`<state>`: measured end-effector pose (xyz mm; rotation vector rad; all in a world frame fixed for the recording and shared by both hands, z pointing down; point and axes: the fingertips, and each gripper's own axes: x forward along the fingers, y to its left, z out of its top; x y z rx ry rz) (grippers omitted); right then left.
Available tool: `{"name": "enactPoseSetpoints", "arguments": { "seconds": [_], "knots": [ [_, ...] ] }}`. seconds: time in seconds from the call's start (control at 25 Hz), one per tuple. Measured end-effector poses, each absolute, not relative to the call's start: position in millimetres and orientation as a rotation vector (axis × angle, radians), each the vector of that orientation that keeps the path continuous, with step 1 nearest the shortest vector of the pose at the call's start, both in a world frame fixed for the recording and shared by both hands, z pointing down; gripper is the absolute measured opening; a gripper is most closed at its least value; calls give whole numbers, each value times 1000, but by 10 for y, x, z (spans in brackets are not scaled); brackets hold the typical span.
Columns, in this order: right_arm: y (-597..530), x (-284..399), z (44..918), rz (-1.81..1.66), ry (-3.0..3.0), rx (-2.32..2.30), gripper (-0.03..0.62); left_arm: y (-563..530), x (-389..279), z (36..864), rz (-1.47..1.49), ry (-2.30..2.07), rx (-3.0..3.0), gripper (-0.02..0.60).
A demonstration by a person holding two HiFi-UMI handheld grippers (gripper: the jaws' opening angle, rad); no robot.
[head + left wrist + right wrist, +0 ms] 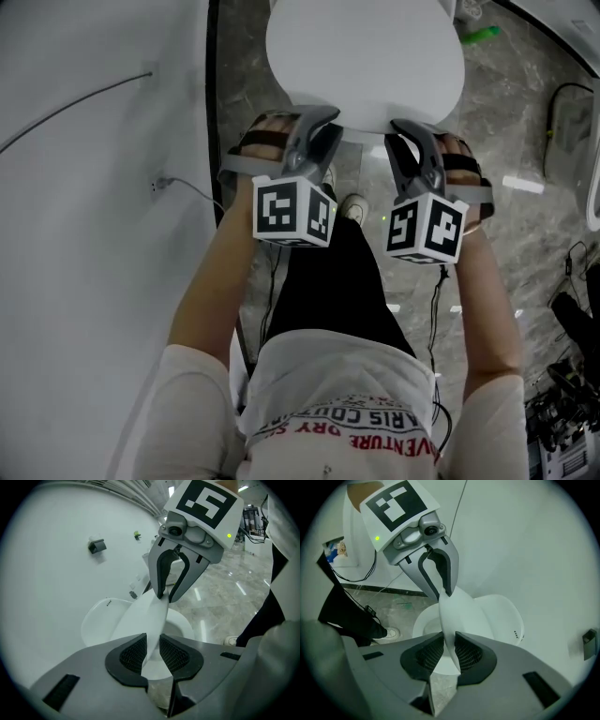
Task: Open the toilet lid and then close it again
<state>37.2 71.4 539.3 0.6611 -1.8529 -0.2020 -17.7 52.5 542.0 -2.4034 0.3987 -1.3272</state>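
Evidently the toilet lid point(366, 56) stands part-way up, tilted over the seat point(182, 621), with both tools pinching its front edge. The left tool point(151, 649) and right tool point(446, 651) are each narrow, pads pressing that rim. Whether it is being raised or lowered I cannot say; next, both should swing together along the hinge's arc, grip steady.

Counts recorded: one toilet lid point(366, 56), one toilet bowl point(183, 622); two grippers were present, left gripper point(325, 120) and right gripper point(405, 131), each carrying one marker cube point(292, 212); one green item point(480, 36) lay on the floor; one shoe point(352, 206) showed
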Motion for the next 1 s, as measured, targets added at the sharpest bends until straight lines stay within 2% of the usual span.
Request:
{"name": "enactPoseSetpoints", "arguments": {
  "seconds": [1.0],
  "knots": [
    [1236,253,6872,-260,-1783,587,58,1034,-285,6898,-1391,392,-2269,107]
  ]
}}
